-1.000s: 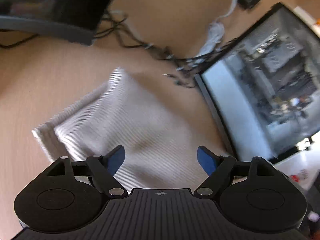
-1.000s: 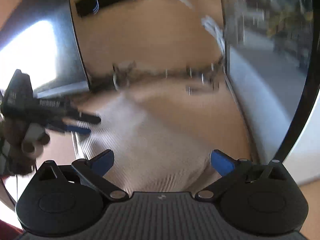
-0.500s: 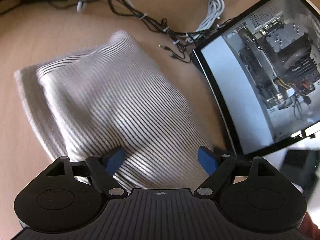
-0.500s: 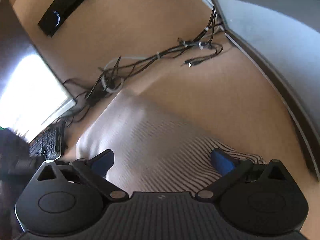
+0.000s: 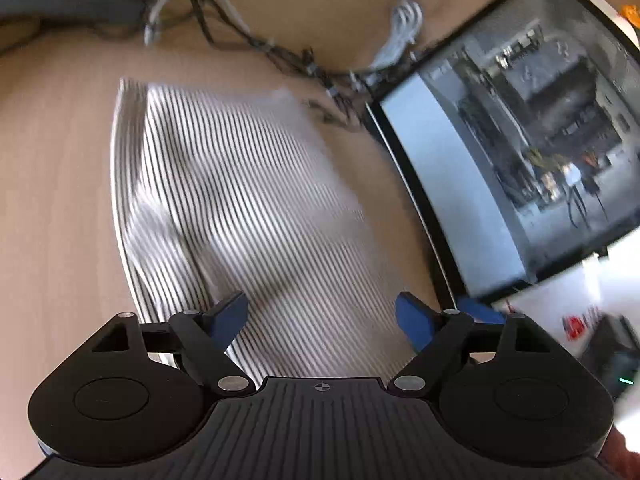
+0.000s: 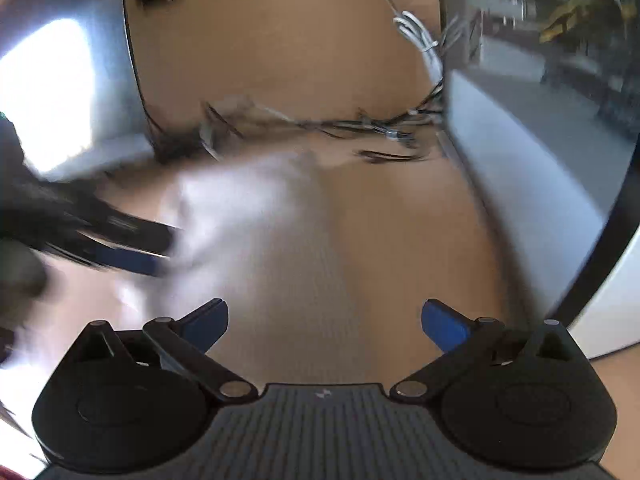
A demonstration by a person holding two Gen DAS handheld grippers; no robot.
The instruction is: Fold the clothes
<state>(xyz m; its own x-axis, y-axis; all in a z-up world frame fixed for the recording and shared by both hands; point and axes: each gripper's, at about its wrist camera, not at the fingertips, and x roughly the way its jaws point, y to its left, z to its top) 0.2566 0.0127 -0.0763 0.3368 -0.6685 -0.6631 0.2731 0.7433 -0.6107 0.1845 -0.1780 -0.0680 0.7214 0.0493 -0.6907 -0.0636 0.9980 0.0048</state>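
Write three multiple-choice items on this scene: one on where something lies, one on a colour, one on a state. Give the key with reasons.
1. Where does the glass-sided computer case stand relative to the black-and-white striped folded garment in the left wrist view?
A. to its right
B. to its left
C. on top of it

2. What colour are the pads on the left gripper?
A. red
B. blue
C. yellow

3. How do the jaws of the right gripper stand?
A. shut on the cloth
B. shut on a cable
C. open, nothing pinched

Key: 1 A, the case fills the right of the frame; 2 B, both pads show blue; 3 C, a wide gap, with the cloth lying flat beyond.
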